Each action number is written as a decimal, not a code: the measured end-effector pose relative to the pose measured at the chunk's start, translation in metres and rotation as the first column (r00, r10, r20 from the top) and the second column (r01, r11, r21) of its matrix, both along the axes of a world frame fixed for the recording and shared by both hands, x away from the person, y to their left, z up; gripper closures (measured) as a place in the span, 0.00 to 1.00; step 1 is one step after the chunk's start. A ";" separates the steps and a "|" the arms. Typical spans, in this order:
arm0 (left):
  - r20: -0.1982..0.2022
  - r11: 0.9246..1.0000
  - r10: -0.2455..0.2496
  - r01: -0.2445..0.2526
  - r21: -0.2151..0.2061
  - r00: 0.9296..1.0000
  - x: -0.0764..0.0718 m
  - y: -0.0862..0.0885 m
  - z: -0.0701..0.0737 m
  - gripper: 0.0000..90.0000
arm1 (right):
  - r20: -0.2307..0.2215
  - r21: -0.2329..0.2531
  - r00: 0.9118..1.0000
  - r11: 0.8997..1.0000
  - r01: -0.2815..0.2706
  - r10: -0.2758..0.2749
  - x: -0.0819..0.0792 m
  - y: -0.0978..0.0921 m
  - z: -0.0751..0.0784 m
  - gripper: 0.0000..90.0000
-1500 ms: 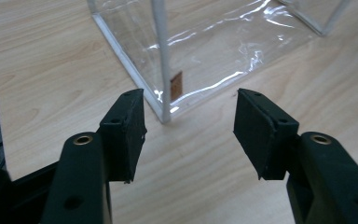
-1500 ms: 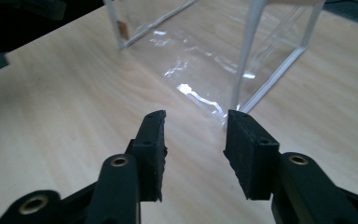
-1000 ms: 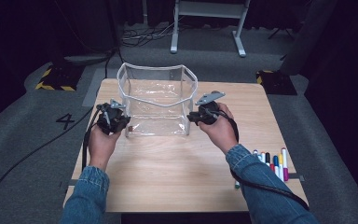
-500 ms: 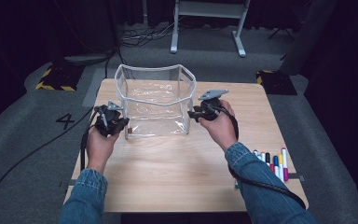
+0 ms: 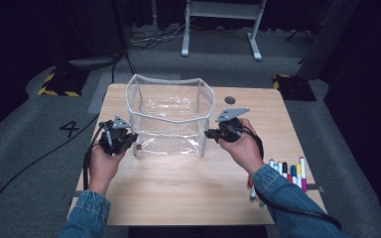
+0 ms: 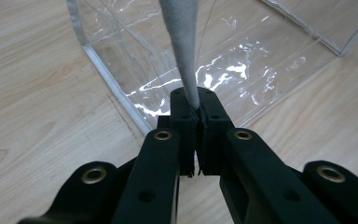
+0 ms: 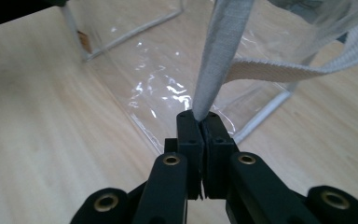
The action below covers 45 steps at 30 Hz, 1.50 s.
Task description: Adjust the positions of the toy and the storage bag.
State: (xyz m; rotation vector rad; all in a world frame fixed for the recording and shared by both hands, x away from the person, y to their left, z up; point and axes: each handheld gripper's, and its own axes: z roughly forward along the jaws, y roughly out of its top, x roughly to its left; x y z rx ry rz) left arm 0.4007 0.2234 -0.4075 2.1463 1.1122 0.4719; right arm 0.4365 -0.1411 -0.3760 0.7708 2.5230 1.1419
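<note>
From above, a clear bag [image 5: 171,119] stands open on the wooden surface [image 5: 188,188], markers [image 5: 287,171] lying near its right edge. Along the left hand-held gripper [image 6: 196,116], the jaws are pinched tight on the bag's grey trim [image 6: 182,42]. Along the right hand-held gripper [image 7: 203,126], the jaws likewise clamp the trim [image 7: 221,51].

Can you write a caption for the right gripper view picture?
Right gripper pinching the clear bag's white trim strap above a wooden table.
</note>
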 end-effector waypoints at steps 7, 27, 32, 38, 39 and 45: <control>0.005 0.997 -0.071 0.071 -0.016 0.997 -0.031 -0.010 -0.001 0.96 | -0.026 0.020 0.999 0.999 -0.044 0.045 -0.045 -0.020 -0.001 0.98; 0.008 0.959 -0.273 0.272 -0.084 0.962 -0.119 -0.043 -0.006 0.96 | -0.083 0.093 0.992 0.992 -0.088 0.096 -0.141 -0.084 -0.005 0.98; 0.005 0.949 -0.308 0.307 -0.076 0.952 -0.132 -0.054 -0.005 0.96 | -0.087 0.118 0.991 0.989 -0.087 0.097 -0.161 -0.099 -0.007 0.98; -0.010 0.929 -0.360 0.357 -0.094 0.933 -0.146 -0.071 -0.005 0.96 | -0.101 0.114 0.991 0.991 -0.075 0.087 -0.182 -0.118 -0.006 0.97; -0.010 0.929 -0.360 0.357 -0.094 0.933 -0.146 -0.071 -0.005 0.96 | -0.105 0.115 0.991 0.991 -0.073 0.086 -0.185 -0.121 -0.006 0.97; -0.025 0.918 -0.388 0.384 -0.103 0.921 -0.162 -0.082 -0.004 0.96 | -0.116 0.132 0.991 0.990 -0.057 0.073 -0.198 -0.133 -0.006 0.97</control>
